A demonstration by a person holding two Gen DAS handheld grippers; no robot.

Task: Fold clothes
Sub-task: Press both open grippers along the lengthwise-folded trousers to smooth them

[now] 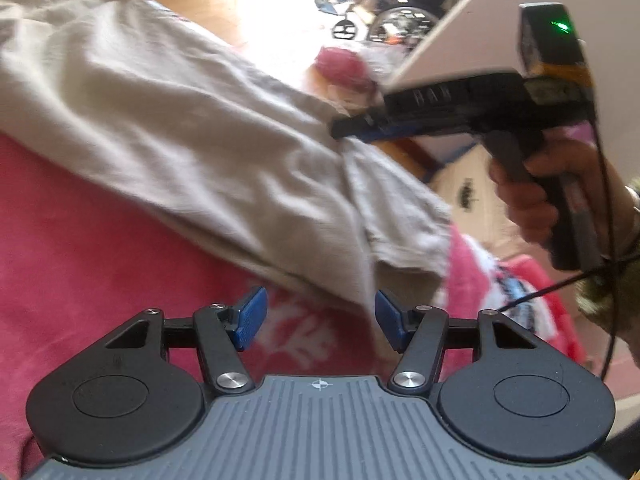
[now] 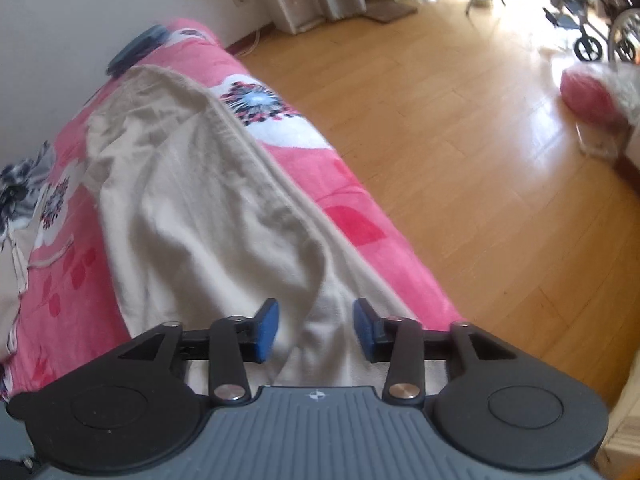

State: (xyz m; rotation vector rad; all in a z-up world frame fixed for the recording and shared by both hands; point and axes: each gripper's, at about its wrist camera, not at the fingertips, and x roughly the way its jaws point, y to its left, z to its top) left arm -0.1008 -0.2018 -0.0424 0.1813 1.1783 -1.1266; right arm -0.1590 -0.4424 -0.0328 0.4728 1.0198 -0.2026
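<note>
A beige garment [image 2: 192,200] lies stretched along a pink floral blanket [image 2: 352,216] on a bed, beside a wooden floor [image 2: 460,140]. The right tongs [image 2: 316,330], spread in their own view, straddle a raised fold of the cloth; the left tongs [image 1: 320,316] hover spread near its hem. A hand [image 1: 528,196] grips the right handle. No legible writing; a wheelchair [image 2: 616,28] stands beyond

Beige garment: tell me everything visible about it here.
The beige garment is a wrinkled, woven-looking cloth with a stitched hem, lying stretched lengthwise on the pink floral blanket near its floor-side edge. Its near end bunches between the open blue pads of the right tool. The left tool is open just short of its hem, not holding it.
</note>
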